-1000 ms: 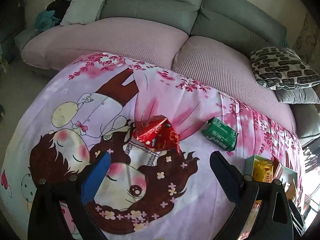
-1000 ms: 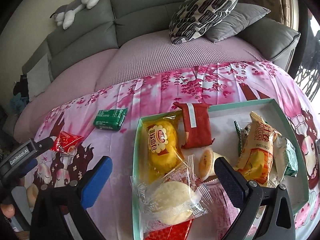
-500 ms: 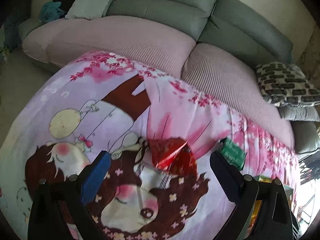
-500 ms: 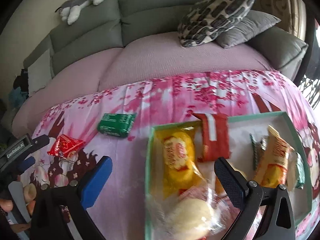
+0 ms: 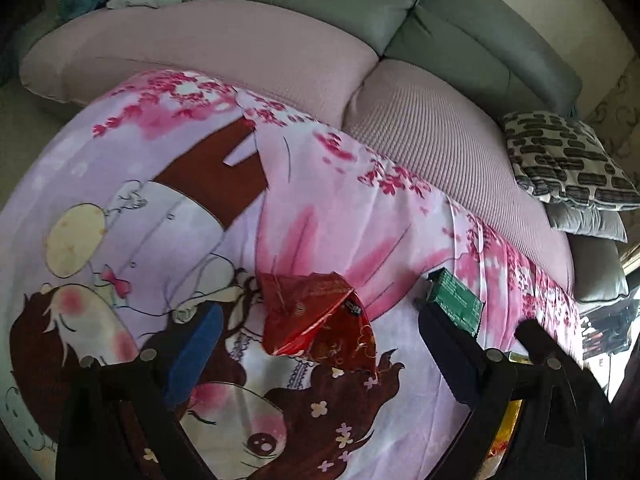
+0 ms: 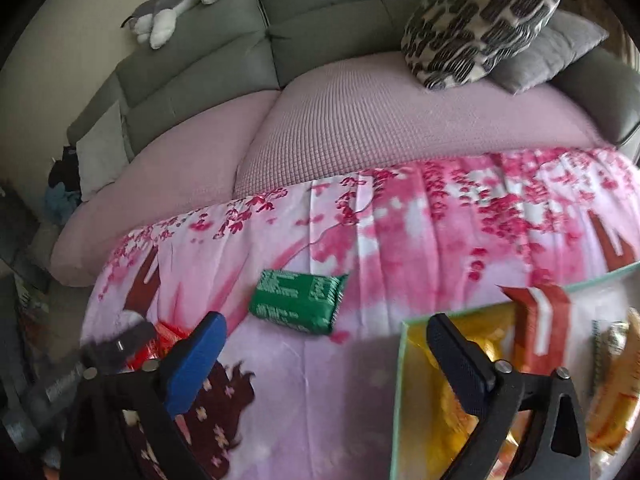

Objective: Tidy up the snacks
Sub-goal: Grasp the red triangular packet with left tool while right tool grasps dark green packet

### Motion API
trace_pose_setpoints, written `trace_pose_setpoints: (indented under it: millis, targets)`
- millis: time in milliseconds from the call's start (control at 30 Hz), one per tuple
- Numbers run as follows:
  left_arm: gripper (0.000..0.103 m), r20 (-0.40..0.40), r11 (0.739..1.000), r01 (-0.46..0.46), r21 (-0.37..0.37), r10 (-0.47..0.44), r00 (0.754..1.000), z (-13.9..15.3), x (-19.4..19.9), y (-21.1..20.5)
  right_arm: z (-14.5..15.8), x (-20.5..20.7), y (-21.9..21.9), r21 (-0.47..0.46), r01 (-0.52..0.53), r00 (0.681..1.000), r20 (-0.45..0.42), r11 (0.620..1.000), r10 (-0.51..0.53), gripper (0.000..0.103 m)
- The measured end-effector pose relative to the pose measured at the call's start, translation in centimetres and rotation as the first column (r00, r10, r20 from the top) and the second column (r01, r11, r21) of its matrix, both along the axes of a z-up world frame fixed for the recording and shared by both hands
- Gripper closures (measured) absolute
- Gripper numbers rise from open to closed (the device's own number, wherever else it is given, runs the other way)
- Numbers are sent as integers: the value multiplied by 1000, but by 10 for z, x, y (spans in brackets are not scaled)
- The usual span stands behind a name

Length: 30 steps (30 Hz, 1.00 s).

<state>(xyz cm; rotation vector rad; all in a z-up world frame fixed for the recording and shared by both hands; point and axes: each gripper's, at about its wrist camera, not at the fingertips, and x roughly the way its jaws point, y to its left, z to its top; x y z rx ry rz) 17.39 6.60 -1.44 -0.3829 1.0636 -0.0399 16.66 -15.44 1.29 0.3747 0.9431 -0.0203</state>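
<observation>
left wrist view first: the left gripper [image 5: 316,344] is pitched down over the cartoon-print cloth [image 5: 168,184] on the worktop, jaws spread wide, nothing pinched. right between them, low centre of the frame, lies the red foil snack [image 5: 316,320], crumpled and shiny, touching neither pad. the green packet [image 5: 454,304] sits at the right, just beyond the right-hand finger, and at the far lower right another dark gripper finger pokes in. this reads as the reach-in stage of a pick: two loose snacks left out on the cloth. the next move calls for sinking lower so the pads bracket the foil, then closing gently; that wrapper looks slippery and likely to crush.

right wrist view now: a blurred picture. the right gripper [image 6: 326,354] hangs above the cloth, jaws wide but closing, with nothing between them. the green packet [image 6: 298,302] lies just above the gap, centre frame, flat on the pink blossoms. the mint-rimmed tray [image 6: 400,380] fills the lower right, already loaded with yellow, red-and-white and orange packs. the left gripper blurs in at lower left, over the red snack. i'd say this hand needs to line up on the green packet before any squeeze.
</observation>
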Motion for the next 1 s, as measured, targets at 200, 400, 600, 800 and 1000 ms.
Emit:
trace_pose_setpoints:
  millis: [200, 400, 600, 800, 1000]
  targets:
    - [30, -48, 1000, 12, -14, -13, 999, -16, 8, -6, -18, 31, 13, -10, -31, 996, -87, 999, 30, 10]
    - [47, -70, 1000, 11, -20, -12, 997, -25, 16, -8, -41, 49, 26, -11, -48, 987, -155, 999, 45, 12]
    - [49, -65, 1000, 5, -18, -6, 998, -31, 24, -6, -57, 63, 37, -34, -53, 980, -193, 998, 45, 12]
    - [49, -53, 1000, -3, -18, 2, 999, -31, 28, -5, -62, 69, 38, -70, -35, 980, -197, 997, 20, 19]
    - [50, -49, 1000, -3, -14, 2, 999, -30, 27, -5, -60, 71, 35, -80, -30, 981, -196, 996, 14, 29]
